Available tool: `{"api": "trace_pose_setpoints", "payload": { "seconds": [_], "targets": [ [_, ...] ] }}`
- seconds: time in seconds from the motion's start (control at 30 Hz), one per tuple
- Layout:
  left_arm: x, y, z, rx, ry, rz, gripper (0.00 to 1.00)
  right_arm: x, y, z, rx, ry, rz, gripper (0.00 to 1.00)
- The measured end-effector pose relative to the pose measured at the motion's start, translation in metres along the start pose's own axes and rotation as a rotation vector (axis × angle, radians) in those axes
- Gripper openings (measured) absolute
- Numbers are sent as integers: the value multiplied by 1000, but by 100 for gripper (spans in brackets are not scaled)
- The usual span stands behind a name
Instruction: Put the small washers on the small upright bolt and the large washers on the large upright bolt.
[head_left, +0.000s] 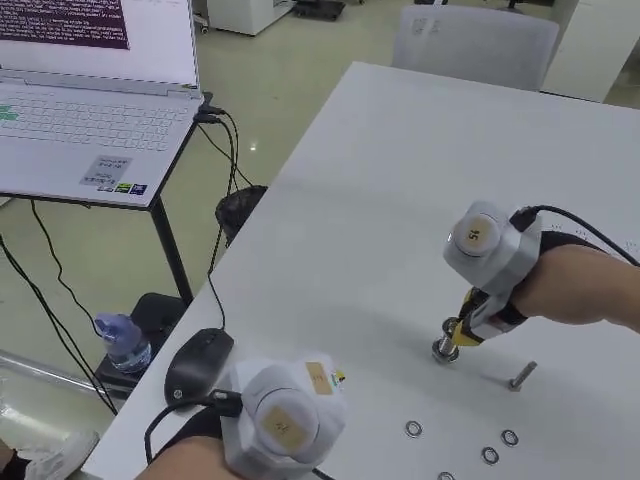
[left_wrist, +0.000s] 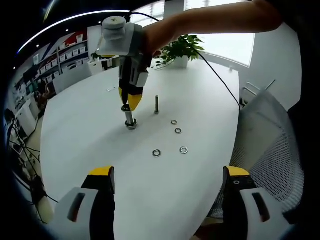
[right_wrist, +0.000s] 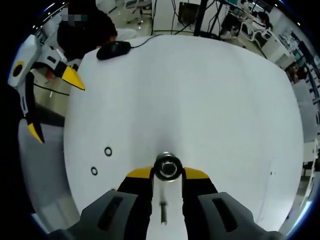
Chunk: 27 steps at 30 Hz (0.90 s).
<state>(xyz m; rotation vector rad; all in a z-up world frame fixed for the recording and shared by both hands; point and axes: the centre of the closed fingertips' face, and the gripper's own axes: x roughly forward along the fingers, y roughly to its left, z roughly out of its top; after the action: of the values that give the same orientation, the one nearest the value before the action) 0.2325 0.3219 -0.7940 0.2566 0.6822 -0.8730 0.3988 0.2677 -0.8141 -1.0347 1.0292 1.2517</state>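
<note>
The large upright bolt (head_left: 445, 349) (left_wrist: 130, 123) stands on the white table (head_left: 380, 200). My right gripper (head_left: 452, 330) (left_wrist: 128, 107) (right_wrist: 167, 172) hovers right over its top, shut on what looks like a large washer (right_wrist: 167, 166). The small upright bolt (head_left: 521, 376) (left_wrist: 156, 104) (right_wrist: 162, 212) stands just beside it. Several loose washers (head_left: 413, 429) (left_wrist: 156, 153) (right_wrist: 108, 151) lie flat nearer me. My left gripper (left_wrist: 167, 185) (right_wrist: 55, 105) is held back at the near table edge, open, with nothing between its fingers.
A black mouse (head_left: 198, 362) (right_wrist: 114, 49) lies at the table's near left corner. To the left, a laptop (head_left: 90, 110) rests on a stand, with a water bottle (head_left: 125, 340) on the floor. A grey chair (head_left: 475, 45) stands at the far end.
</note>
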Motion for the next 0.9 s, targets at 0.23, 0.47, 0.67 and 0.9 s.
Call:
{"api": "trace_pose_setpoints", "payload": {
  "seconds": [0.23,0.47,0.67,0.9],
  "targets": [
    [2,0,-5,1,18,-8,92,14,-6,-4,-12,24,0,22],
    [2,-1,-9,-5,23,-13,92,24,-8,-6,-11,35,4,22],
    [0,2,-8,-16,13,1,91,35,-7,-9,-12,45,6,22],
    [-1,3,-10,-21,13,3,90,45,-7,-14,-9,54,3,22]
  ]
}}
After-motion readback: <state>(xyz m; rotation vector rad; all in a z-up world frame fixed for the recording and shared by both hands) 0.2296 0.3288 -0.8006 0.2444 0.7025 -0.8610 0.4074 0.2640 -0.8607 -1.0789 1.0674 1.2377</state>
